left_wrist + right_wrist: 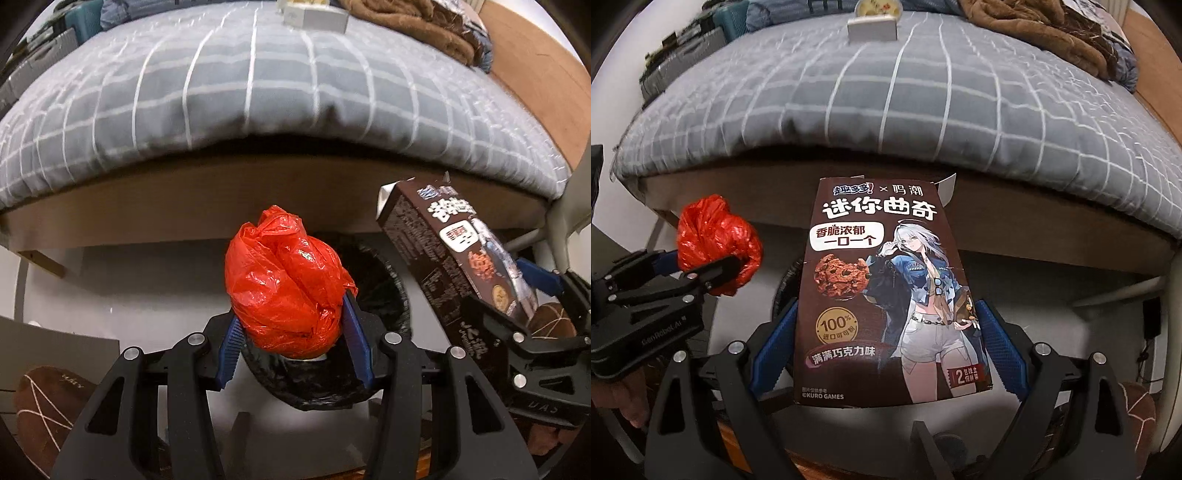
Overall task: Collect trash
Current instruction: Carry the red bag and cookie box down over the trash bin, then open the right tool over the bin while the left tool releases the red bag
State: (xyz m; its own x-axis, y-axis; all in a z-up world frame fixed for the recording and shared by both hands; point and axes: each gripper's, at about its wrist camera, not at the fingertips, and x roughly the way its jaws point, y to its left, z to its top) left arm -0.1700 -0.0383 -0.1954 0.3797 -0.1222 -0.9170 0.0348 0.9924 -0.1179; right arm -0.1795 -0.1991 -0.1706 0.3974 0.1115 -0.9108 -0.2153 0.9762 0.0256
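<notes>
The left gripper (291, 332) clamps a knotted red bag (284, 280) at frame centre, above what looks like a black-lined bin (373, 295). At right, the right gripper (886, 343) grips a brown cookie box (882, 295). A bed (258, 92) with a grey checked cover fills the upper frame.

Both the left gripper (293, 332) and the right gripper (886, 343) are matte black linkage frames with round silver screws and ribbed blue pads (1001, 347), the left one carrying faint lettering, possibly a maker's mark.
</notes>
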